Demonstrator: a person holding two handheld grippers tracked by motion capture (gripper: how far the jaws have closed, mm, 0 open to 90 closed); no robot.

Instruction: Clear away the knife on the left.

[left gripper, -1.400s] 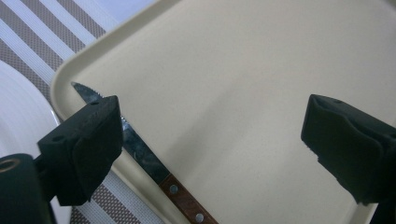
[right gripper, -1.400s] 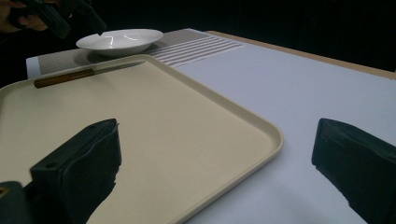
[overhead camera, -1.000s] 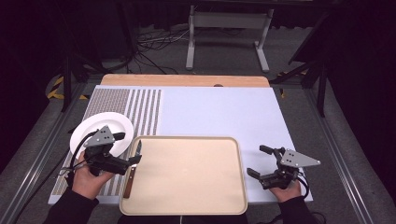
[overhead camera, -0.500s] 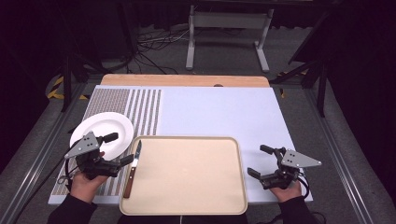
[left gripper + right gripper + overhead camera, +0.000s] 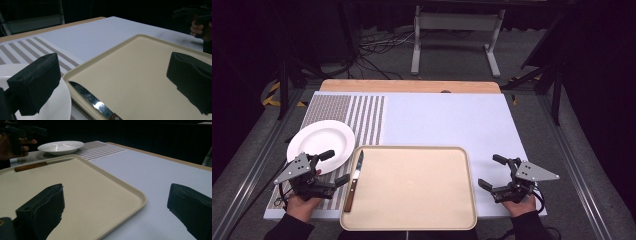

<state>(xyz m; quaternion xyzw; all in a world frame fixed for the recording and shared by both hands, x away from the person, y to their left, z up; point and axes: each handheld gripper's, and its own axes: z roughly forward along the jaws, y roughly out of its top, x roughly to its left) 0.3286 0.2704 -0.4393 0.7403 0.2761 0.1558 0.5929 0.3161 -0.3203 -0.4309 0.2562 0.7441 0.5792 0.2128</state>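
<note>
Knife (image 5: 354, 181) lies on the tray's (image 5: 412, 220) left rim, handle nearest, blade pointing away. To lift it cleanly, I'd bring the left tool (image 5: 328, 169), jaws wide and empty, squarely over the wooden handle before closing. The knife sits just right of that tool; the plate (image 5: 322, 142) lies beyond the tray's left corner. The right tool (image 5: 492, 171) gapes empty right of the tray.

The room is dark, its grey floor (image 5: 462, 55) strewn with cables (image 5: 377, 42) (tangled at the far left). A pale metal stand (image 5: 454, 30) sits beyond the wooden table edge (image 5: 412, 86), flanked by black frame legs (image 5: 557, 85).
</note>
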